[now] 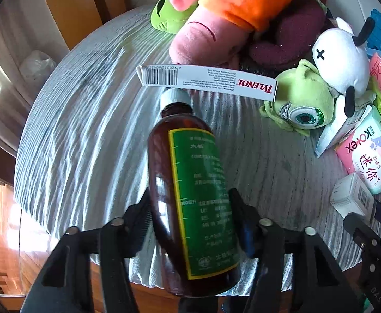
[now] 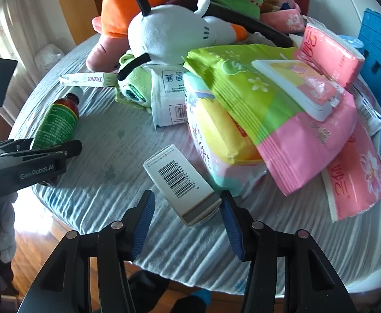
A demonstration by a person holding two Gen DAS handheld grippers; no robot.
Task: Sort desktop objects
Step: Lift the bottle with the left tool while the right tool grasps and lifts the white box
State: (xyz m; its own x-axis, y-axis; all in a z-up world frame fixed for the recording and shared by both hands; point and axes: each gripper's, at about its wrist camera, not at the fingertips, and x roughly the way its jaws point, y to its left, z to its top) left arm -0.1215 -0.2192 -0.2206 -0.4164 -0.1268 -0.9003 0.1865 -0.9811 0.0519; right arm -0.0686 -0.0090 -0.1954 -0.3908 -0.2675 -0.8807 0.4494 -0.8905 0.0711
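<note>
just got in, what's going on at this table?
Desk sorting, mid-way. The left gripper is shut on a brown medicine bottle near the Tylenol box. The right gripper is open around a small white barcoded box. Plush toys and tissue packs are piled behind.

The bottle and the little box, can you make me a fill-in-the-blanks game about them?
1. The left gripper is shut on a brown bottle that has a ____ label.
2. The red word printed on the long white box beyond the bottle's cap is ____.
3. The small white box in front of the right gripper shows black ____ stripes.
4. The right gripper's fingers have ____ pads.

Missing words: green; Tylenol; barcode; blue
</note>
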